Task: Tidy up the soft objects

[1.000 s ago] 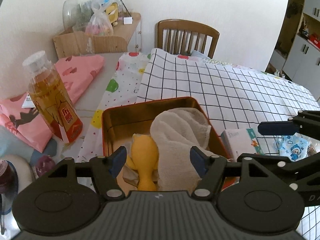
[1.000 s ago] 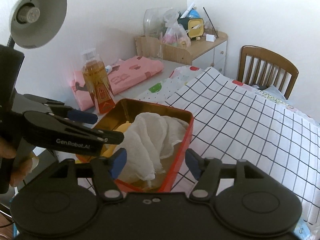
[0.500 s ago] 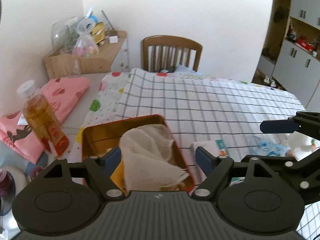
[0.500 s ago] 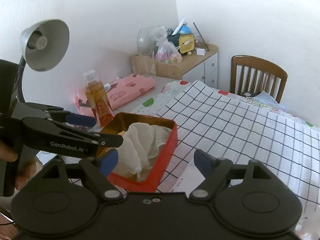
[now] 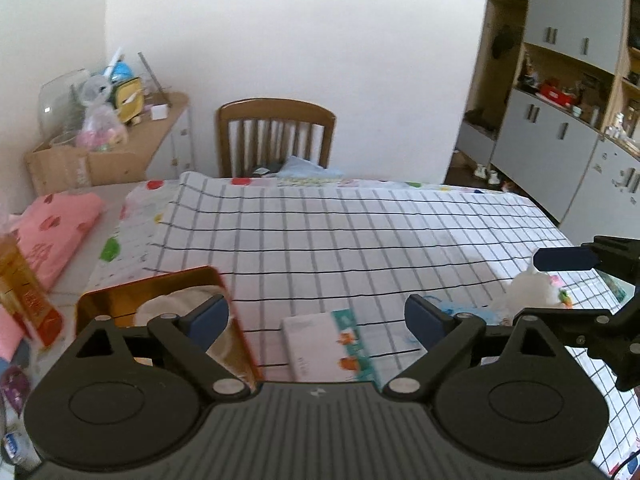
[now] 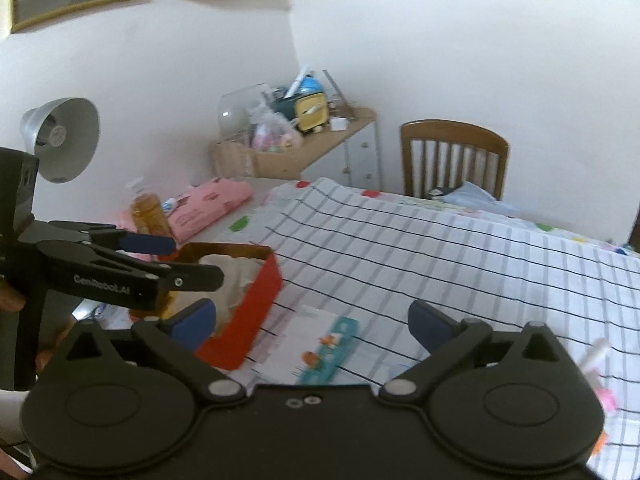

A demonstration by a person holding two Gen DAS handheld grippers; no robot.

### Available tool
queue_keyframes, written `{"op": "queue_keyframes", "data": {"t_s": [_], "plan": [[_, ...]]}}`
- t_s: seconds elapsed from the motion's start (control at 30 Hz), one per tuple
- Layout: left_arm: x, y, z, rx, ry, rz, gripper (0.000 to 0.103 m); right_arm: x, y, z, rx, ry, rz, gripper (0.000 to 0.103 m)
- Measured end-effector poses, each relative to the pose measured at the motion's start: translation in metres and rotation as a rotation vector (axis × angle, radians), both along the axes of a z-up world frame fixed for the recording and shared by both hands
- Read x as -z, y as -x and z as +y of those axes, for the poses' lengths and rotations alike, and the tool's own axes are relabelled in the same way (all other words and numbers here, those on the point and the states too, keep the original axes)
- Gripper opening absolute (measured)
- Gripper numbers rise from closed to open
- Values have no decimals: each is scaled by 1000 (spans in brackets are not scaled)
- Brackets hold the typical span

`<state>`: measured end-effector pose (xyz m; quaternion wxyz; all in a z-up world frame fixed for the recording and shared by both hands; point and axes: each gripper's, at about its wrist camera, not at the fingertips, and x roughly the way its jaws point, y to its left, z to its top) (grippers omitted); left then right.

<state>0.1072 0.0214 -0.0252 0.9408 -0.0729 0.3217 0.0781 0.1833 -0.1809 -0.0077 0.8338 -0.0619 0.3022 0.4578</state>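
White cloth lies in the red tin (done, I judge). Left gripper and right gripper are both opening, nothing between them. Blue cloth and white toy remain on the table.

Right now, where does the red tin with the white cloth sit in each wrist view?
Left wrist: red tin at lower left, partly behind the gripper.
Right wrist: red tin left of centre, low.
Shared landmark: wooden chair at the table's far side.
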Motion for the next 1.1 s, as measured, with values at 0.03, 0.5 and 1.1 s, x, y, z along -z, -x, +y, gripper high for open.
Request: {"op": "queue_keyframes", "data": {"t_s": [0.03, 0.5, 1.1], "plan": [[1, -2, -4, 12, 0, -3, 96, 1, -1, -5, 8, 1, -1, 102], [41, -25, -60, 87, 24, 39, 103, 36, -24, -63, 122, 46, 49, 102], [100, -34, -111, 125, -37, 149, 103, 92, -67, -38, 79, 202, 108, 87]]}}
